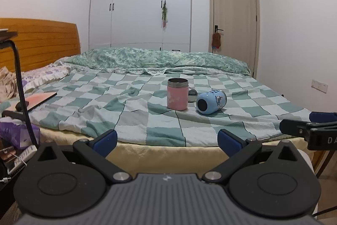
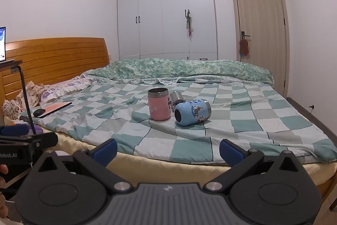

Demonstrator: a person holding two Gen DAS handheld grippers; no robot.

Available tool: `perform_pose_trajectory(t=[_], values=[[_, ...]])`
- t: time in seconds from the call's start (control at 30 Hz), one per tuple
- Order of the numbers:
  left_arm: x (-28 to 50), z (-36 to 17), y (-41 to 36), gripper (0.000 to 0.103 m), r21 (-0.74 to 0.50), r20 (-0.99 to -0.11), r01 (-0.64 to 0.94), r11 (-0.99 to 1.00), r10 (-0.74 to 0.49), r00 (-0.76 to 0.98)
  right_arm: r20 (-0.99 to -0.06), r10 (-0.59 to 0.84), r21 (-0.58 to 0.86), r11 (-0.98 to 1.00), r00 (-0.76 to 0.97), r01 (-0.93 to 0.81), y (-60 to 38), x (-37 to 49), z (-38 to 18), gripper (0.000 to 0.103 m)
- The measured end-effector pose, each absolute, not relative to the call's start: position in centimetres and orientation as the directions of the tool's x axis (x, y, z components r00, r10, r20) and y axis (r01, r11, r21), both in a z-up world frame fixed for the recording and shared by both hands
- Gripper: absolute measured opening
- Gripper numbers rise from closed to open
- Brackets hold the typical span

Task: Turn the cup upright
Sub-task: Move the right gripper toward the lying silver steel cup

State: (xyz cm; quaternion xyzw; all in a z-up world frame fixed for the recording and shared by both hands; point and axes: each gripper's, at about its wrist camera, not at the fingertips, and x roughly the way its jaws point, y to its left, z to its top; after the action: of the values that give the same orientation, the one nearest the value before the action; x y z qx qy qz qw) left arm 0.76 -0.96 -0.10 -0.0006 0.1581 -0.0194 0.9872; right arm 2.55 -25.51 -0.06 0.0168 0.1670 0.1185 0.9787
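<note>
Left wrist view looks across a wide bed [image 1: 147,128] spread with a green, grey and white checked blanket, a rolled green floral quilt [image 1: 164,60] lying along its far side and an orange slatted wooden headboard [image 1: 42,41] at the left. Behind stand a tall white wardrobe [image 1: 141,3] and a pale wooden door [image 1: 236,14]. A flat pink book [image 1: 40,99] lies on the blanket near the left edge. Near the middle of the blanket an upright pink cylindrical cup with a steel rim [image 1: 177,94] stands just beside a light blue cup with a cartoon print [image 1: 210,102], which lies on its side with its dark base toward the cameras. A smaller shiny steel cup [image 2: 176,98] lies tipped behind them. The left hand-held gripper [image 1: 167,139] and the right hand-held gripper [image 2: 168,151] both hang short of the bed edge, jaws spread wide and holding nothing.
</note>
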Motion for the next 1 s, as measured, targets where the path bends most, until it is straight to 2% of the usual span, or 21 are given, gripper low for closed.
perform_pose_trajectory(t=[0.17,0.37,0.57,0.87,1.0], values=[[1.3,0.4,-1.0,0.103,0.009,-0.291,0.058,0.998,-0.053,0.955,-0.322,0.251,0.086,0.968,0.913,-0.235,-25.8,3.2,0.2,0.103],[5.8,1.3,-1.2,0.103,0.032,-0.257,0.043,0.999,-0.033,0.966,-0.309,0.261,0.038,0.964,0.914,-0.262,-25.2,7.4,1.3,0.103],[12.6,0.6,-1.2,0.103,-0.098,-0.333,0.053,0.994,-0.083,0.939,-0.326,0.25,-0.003,0.964,0.912,-0.266,-24.6,13.4,2.0,0.103],[20.9,2.0,-4.9,0.103,0.026,-0.299,0.173,0.985,-0.158,0.941,-0.328,0.254,0.043,0.966,0.91,-0.254,-26.1,22.2,3.3,0.103],[26.6,1.6,-6.4,0.103,-0.023,-0.367,0.266,0.964,-0.255,0.895,-0.342,0.241,0.074,0.97,0.908,-0.23,-27.7,26.8,4.1,0.103]])
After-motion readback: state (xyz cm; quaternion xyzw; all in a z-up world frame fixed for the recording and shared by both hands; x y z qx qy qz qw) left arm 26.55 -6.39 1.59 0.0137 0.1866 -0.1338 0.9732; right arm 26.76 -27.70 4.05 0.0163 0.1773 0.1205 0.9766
